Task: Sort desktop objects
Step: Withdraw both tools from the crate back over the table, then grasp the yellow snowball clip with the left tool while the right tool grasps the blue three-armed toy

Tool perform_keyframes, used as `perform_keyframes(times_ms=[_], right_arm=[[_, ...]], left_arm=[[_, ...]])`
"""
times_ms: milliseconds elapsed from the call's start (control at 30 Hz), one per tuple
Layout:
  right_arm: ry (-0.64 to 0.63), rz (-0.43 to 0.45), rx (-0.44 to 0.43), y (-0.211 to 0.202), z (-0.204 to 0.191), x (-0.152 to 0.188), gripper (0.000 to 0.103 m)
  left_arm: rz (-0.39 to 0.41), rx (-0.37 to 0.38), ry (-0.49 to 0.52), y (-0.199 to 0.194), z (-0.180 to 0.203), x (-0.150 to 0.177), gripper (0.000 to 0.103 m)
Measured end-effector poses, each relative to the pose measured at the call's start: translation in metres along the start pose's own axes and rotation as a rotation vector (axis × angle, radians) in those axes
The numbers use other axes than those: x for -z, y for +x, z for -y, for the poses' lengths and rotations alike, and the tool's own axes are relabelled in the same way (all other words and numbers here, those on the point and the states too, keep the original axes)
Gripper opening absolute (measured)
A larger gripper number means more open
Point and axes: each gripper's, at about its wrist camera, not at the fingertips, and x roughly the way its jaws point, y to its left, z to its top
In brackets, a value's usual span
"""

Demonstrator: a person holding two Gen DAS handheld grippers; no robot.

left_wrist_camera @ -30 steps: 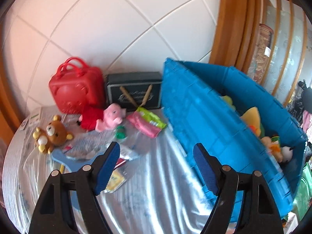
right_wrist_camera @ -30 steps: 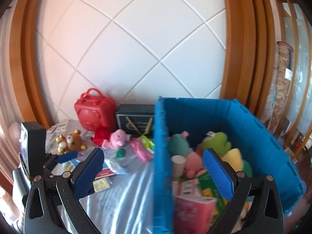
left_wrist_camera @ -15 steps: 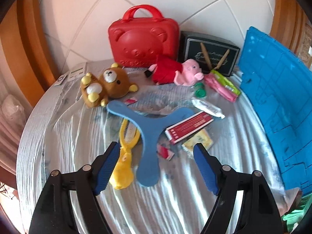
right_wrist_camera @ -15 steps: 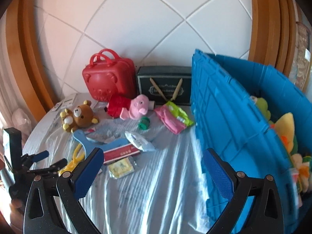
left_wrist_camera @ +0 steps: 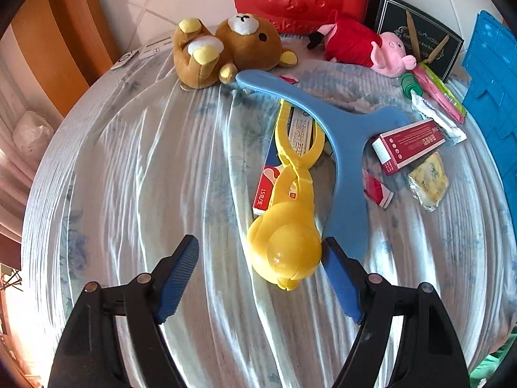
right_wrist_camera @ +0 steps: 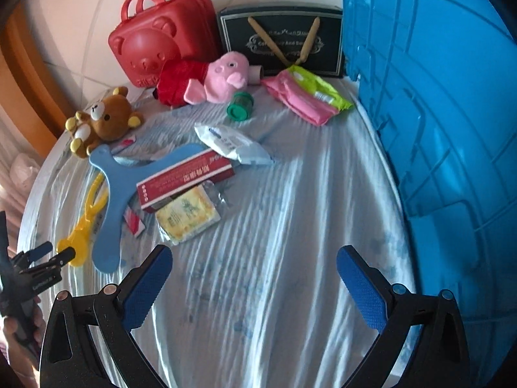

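Left gripper (left_wrist_camera: 258, 258): jaws apart, yellow ball-scoop toy (left_wrist_camera: 286, 245) between, untouched | right gripper (right_wrist_camera: 253, 274): jaws apart, empty, over cloth (right_wrist_camera: 290, 226)

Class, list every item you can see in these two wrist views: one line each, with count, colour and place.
bear case: 1, red, back by wall
gift box: 1, black, right of case
crate: 1, blue, right side
bear plush: 1, brown, back left
pig plush: 1, pink and red, before case
small cap: 1, green, beside pig
pink packet: 1, pink and green, near crate
white pouch: 1, white, centre
boomerang: 1, blue, centre left
red carton: 1, dark red, on boomerang
yellow sachet: 1, yellow, before carton
clip toy: 1, yellow, between left jaws
left gripper: open
right gripper: open
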Motion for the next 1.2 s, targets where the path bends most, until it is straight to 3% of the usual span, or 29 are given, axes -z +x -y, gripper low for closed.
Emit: perform_keyframes(times_ms=[167, 333, 533, 633, 733, 867, 967, 1033, 1100, 1200], right_arm=[[-0.019, -0.057, -0.006, 0.023, -0.01, -0.001, 0.103], [-0.045, -0.052, -0.016, 0.03, -0.025, -0.016, 0.103], [-0.061, -0.071, -0.048, 0.041, -0.044, -0.03, 0.103], [-0.086, -0.107, -0.079, 0.054, -0.062, -0.032, 0.103], [-0.109, -0.131, -0.11, 0.063, -0.082, -0.035, 0.103], [-0.167, -0.147, -0.15, 0.075, -0.115, -0.044, 0.102], [-0.203, -0.174, -0.199, 0.089, -0.144, -0.05, 0.085], [-0.209, -0.198, -0.221, 0.099, -0.161, -0.053, 0.083], [-0.224, -0.214, -0.224, 0.109, -0.178, -0.054, 0.076], [-0.226, -0.253, -0.237, 0.125, -0.196, -0.054, 0.081]], left_arm=[[-0.033, 0.014, 0.003, 0.016, 0.002, -0.014, 0.074], [-0.072, -0.013, 0.014, 0.03, 0.009, -0.043, 0.062], [-0.141, 0.039, 0.032, 0.056, 0.022, -0.061, 0.06], [-0.175, -0.016, 0.072, 0.073, 0.028, -0.056, 0.041], [-0.155, -0.005, 0.004, 0.066, 0.009, -0.055, 0.04], [-0.1, -0.068, -0.05, 0.046, -0.028, -0.06, 0.039], [-0.095, -0.085, -0.096, 0.045, -0.056, -0.06, 0.039], [-0.095, -0.105, -0.13, 0.048, -0.069, -0.061, 0.039], [-0.095, -0.084, -0.168, 0.051, -0.079, -0.064, 0.039], [-0.1, -0.006, -0.203, 0.051, -0.087, -0.062, 0.039]])
